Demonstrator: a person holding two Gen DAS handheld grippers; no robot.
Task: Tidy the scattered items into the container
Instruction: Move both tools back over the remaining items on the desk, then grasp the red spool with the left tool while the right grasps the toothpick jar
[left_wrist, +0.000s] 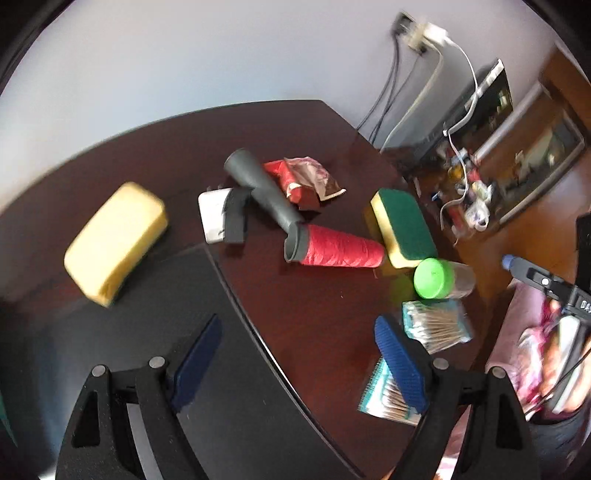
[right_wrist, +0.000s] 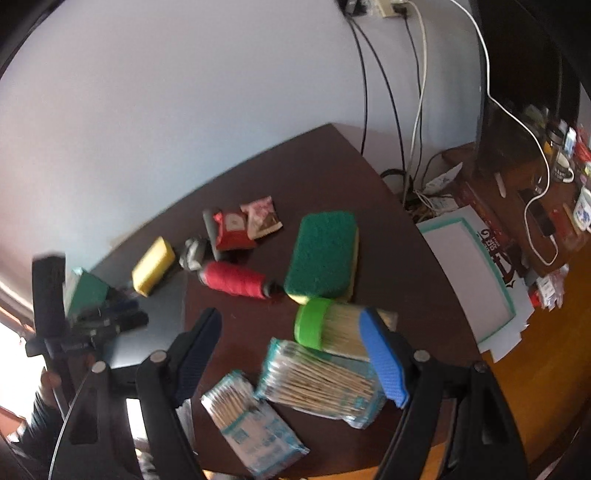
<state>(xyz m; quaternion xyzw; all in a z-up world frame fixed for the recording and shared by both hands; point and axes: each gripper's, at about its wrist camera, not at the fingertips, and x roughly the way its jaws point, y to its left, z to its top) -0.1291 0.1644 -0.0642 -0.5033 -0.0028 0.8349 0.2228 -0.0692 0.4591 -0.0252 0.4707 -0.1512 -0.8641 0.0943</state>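
Items lie scattered on a dark table (left_wrist: 314, 317): a yellow sponge (left_wrist: 114, 238), a grey funnel-shaped tube (left_wrist: 264, 192), a red thread spool (left_wrist: 340, 251), snack packets (left_wrist: 306, 179), a green-topped sponge (left_wrist: 404, 225), a green-capped toothpick jar (left_wrist: 439, 278) and cotton swab packs (left_wrist: 436, 325). My left gripper (left_wrist: 299, 363) is open and empty above the table's near part. My right gripper (right_wrist: 291, 363) is open and empty, hovering over the swab packs (right_wrist: 317, 380) and the jar (right_wrist: 332, 328). The spool (right_wrist: 236, 278) and green sponge (right_wrist: 321, 254) lie beyond. No container is identifiable.
A dark mat (left_wrist: 122, 332) covers the table's left part. A white and black small box (left_wrist: 221, 216) lies by the tube. A white sheet (right_wrist: 476, 280), cables and clutter lie on the wooden floor at the right. A wall stands behind the table.
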